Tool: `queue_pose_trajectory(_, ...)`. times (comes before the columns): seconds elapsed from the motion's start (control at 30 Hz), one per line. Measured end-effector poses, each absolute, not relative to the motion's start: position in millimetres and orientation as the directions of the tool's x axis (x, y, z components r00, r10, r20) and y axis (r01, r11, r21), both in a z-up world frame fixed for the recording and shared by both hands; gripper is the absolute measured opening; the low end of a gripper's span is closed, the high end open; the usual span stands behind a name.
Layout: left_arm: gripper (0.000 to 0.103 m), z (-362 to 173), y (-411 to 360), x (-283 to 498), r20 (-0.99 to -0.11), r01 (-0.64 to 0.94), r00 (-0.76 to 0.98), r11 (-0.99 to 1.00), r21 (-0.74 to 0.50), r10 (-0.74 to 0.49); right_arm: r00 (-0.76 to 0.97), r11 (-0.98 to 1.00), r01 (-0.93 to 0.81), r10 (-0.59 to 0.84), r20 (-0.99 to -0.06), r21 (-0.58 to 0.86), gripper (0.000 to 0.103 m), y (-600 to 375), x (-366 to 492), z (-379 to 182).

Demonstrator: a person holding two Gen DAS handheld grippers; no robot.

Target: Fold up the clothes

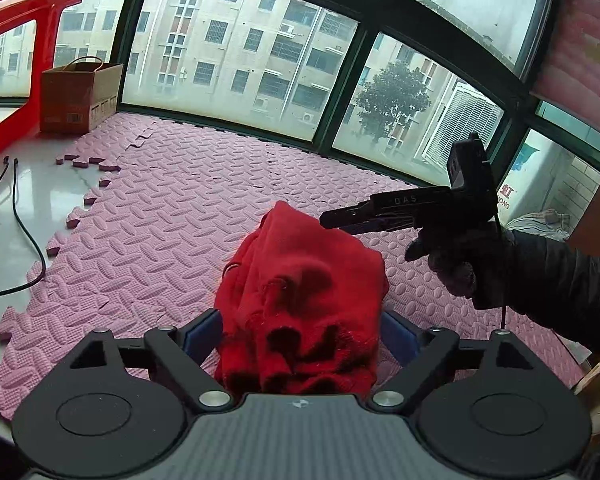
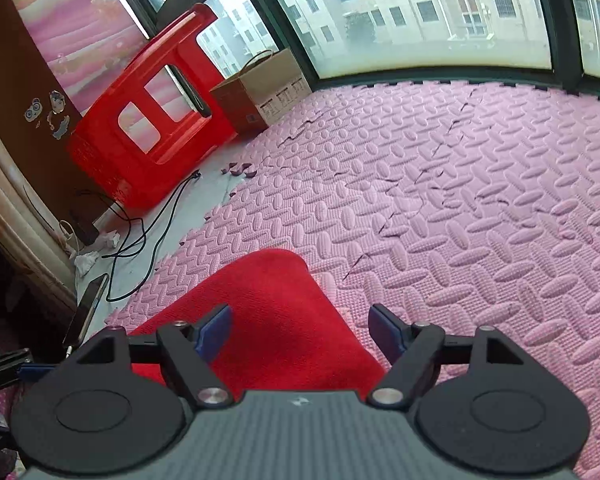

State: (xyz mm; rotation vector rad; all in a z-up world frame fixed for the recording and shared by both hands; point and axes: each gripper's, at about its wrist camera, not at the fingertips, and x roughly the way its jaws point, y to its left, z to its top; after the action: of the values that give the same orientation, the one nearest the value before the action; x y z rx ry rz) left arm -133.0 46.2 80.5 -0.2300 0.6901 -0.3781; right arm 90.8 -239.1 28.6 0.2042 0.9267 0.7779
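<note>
A red knitted garment (image 1: 300, 304) sits bunched between the fingers of the left gripper (image 1: 300, 332), whose blue pads (image 1: 202, 334) stand wide on either side of the wad; whether they truly pinch the cloth or merely straddle it cannot be told from the left wrist view. The right gripper (image 2: 300, 328), seen from its own camera with its jaws spread apart and nothing clamped, hovers over a smoother red stretch of the garment, which spreads toward a rounded edge on the pink foam puzzle mat (image 2: 480, 208). From the left wrist view the same tool shows side-on in a gloved hand (image 1: 452, 264), its tips just above the cloth's far peak. The knit is crumpled on one side and flat on the other, a state that would fit either a garment being gathered up for spreading or one part-way into a fold. The risks, as judged here: a loose, thick knit can slip from widely set pads if lifted by a bunch, layers may be caught together so a fold drags unevenly, and the mat's ridged surface could snag the yarn. A red plastic stool (image 2: 152, 120), a cardboard box (image 2: 260, 92) and black cables (image 2: 140, 236) lie well apart at the mat's edge.
</note>
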Motion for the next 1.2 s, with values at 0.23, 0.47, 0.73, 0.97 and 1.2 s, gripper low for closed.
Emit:
queue_pose_trajectory(0.23,0.086,50,46,-130,-0.657,0.289,0.631,0.911,-0.295,-0.413,0.271,0.701,-0.481,0.69,-0.671,0.526,0.077,-244,94,8)
queue_pose_trajectory(0.47,0.081,38,47,-120,-0.639,0.339,0.624,0.892,-0.297,-0.45,0.256,0.704,-0.479,0.684,-0.683,0.525,0.067,-256,86,16)
queue_pose_trajectory(0.73,0.07,39,46,-102,-0.605,0.414,0.593,0.846,-0.336,-0.531,0.286,0.731,-0.427,0.668,-0.687,0.533,0.062,-298,46,28)
queue_pose_trajectory(0.97,0.068,38,20,-70,-0.585,0.505,0.537,0.787,-0.355,-0.608,0.379,0.779,-0.318,0.627,-0.68,0.541,0.062,-341,-9,36)
queue_pose_trajectory(1.2,0.076,54,4,-54,-0.596,0.584,0.516,0.762,-0.28,-0.615,0.501,0.821,-0.208,0.556,-0.663,0.531,0.062,-376,-59,41)
